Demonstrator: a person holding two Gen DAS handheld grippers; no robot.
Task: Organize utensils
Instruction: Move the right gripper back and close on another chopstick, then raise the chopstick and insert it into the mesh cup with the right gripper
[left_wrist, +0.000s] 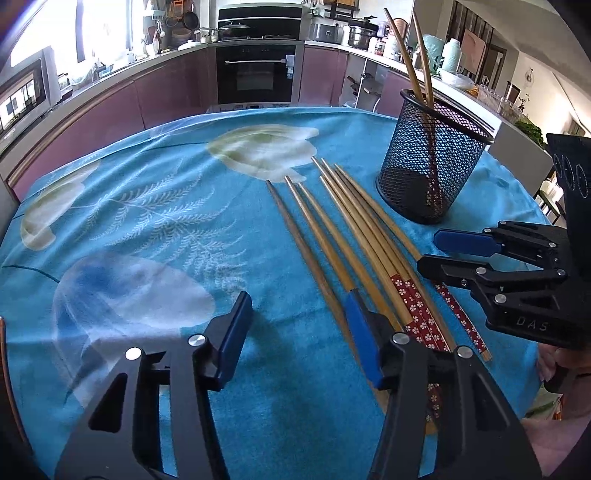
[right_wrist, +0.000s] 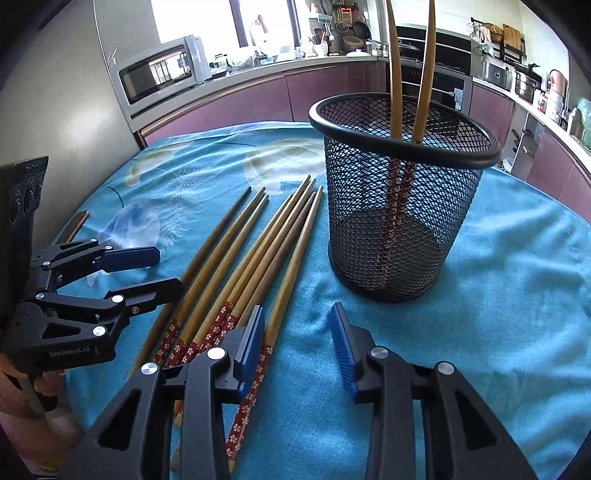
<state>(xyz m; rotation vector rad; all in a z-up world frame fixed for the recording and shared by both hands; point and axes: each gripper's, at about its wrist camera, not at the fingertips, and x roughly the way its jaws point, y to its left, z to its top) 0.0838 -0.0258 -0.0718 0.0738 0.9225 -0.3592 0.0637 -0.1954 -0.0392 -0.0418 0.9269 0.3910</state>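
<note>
Both tongs are gaping wide, holding nothing. Only the right wrist view is showing the microwave (right_wrist: 162, 70) beyond the chopsticks (right_wrist: 255, 254) and mesh holder (right_wrist: 402, 206).

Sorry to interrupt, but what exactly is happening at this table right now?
A person with a gripper in each hand is sorting chopsticks into a black mesh holder. Two chopsticks already stand in it; the rest lie on the blue tablecloth. The left gripper and right gripper are both open, holding nothing.
</note>
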